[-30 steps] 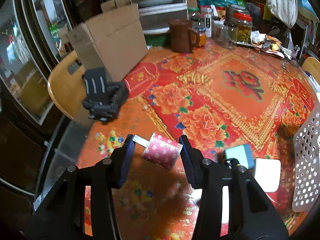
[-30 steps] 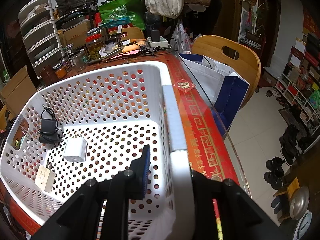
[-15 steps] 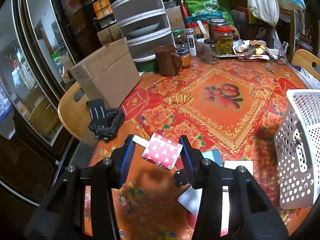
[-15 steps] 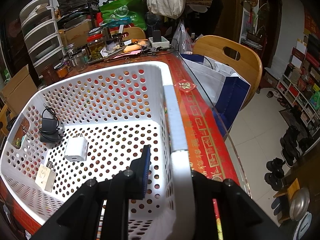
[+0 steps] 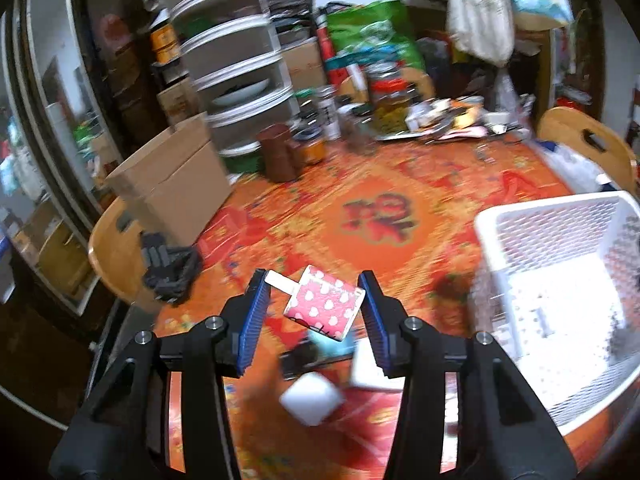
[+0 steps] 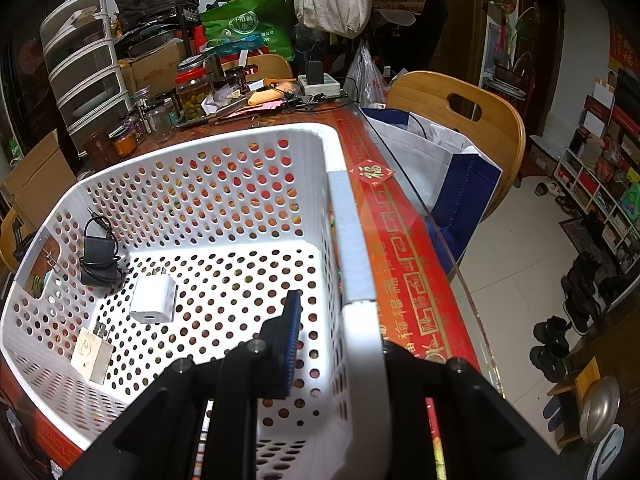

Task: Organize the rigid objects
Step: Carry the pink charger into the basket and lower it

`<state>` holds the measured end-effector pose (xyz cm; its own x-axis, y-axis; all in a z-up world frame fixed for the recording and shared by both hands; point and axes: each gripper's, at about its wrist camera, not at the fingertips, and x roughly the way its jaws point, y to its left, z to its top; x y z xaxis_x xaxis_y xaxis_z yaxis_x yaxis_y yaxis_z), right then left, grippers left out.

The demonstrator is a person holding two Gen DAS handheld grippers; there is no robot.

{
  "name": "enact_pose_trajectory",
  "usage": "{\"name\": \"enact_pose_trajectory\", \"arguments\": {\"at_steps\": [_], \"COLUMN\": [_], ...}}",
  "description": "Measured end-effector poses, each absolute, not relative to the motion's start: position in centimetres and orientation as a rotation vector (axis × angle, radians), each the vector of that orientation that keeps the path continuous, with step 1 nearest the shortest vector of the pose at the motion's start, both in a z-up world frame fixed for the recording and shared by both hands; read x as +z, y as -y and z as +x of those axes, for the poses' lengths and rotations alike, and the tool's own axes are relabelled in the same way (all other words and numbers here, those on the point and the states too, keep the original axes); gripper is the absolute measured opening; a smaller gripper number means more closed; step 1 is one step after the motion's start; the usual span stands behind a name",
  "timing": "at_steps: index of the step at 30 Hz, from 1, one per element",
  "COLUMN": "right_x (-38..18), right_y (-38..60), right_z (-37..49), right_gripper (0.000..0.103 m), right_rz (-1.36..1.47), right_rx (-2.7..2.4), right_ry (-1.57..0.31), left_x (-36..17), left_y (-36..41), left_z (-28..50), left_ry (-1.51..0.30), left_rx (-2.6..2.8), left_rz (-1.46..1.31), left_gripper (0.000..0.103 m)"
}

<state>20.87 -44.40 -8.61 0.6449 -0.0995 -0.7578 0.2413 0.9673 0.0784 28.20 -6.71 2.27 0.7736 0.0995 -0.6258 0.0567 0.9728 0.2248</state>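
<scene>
Covering most of the scene is the table (image 5: 400, 184) with its red-and-orange flowered cloth, cluttered with jars along the far edge. Next biggest is the white perforated basket (image 6: 224, 148), sitting at the right side of the table. The right tongs (image 6: 340, 344) straddle its near-right wall, one blue pad inside, the other finger hidden behind the rim, so they're clamped on that wall. Inside the basket there's a black adapter (image 6: 98, 260) with its cord at the left, a white charger (image 6: 154, 300) just beside it, and a cream plug (image 6: 92, 354) nearer still. The left tongs (image 5: 316, 312) are partly open, pinching a pink heart-pattern box (image 5: 324, 308) held tilted above the table, left of the basket. Under it lie a blurry white cube (image 5: 312, 402) and a teal thing (image 5: 326, 344).
</scene>
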Motion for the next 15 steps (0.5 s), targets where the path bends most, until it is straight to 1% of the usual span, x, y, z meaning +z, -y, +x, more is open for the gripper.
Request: {"name": "enact_pose_trajectory", "arguments": {"at_steps": [3, 8, 10, 13, 15], "right_x": [-8.6, -8.6, -8.6, -8.6, -8.6], "right_y": [44.4, 44.4, 44.4, 44.3, 44.2], "right_z": [20.9, 20.9, 20.9, 20.9, 20.9], "right_gripper": [0.019, 0.019, 0.019, 0.019, 0.019], "right_rz": [0.18, 0.178, 0.177, 0.176, 0.176], "right_rx": [-0.195, -0.194, -0.193, -0.192, -0.191], "right_ry": [-0.85, -0.849, -0.85, -0.851, -0.85], "left_x": [3.0, 2.8, 1.9, 0.0, -1.1], "left_y": [9.9, 15.6, 18.0, 21.2, 22.8], "left_z": [27.8, 28.0, 28.5, 29.7, 30.2], "left_ry": [-0.669, -0.72, -0.777, -0.908, -0.957], "left_rx": [-0.018, -0.137, -0.2, -0.309, -0.329], "left_rz": [0.275, 0.332, 0.367, 0.405, 0.441], "left_gripper": [0.043, 0.043, 0.043, 0.043, 0.043]}}
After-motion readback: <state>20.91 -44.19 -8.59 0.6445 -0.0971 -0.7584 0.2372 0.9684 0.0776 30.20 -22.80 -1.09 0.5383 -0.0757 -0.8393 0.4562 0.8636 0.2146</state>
